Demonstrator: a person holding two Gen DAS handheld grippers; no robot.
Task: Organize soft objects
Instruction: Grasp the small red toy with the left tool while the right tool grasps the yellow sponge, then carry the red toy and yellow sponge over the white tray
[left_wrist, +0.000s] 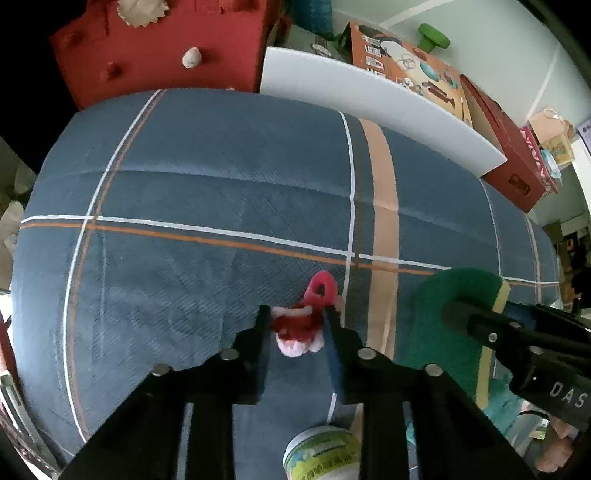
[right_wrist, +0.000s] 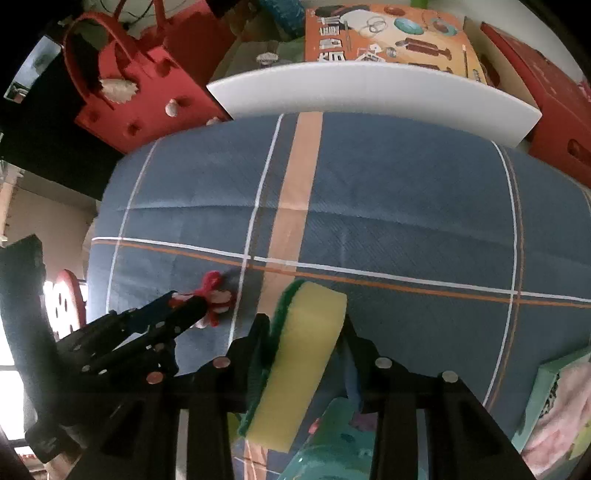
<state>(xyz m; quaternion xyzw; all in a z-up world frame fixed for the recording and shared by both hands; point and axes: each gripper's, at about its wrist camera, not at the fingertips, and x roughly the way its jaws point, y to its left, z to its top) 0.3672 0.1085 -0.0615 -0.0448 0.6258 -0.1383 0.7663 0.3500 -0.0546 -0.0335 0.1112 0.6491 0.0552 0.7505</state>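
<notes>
A small fuzzy red and pink toy with a pink loop lies on the blue plaid cloth. My left gripper points down at it, shut on the toy with a finger pressing each side. In the right wrist view the same toy shows at the left gripper's tips. My right gripper is shut on a yellow sponge with a green scouring face, held upright and tilted just above the cloth. From the left wrist view the sponge stands close to the right of the toy.
A red felt bag stands at the back left beyond the cloth. A white foam board, an orange printed box and a red box line the back right. A green-labelled jar sits near me; a teal box with pink cloth sits at the right.
</notes>
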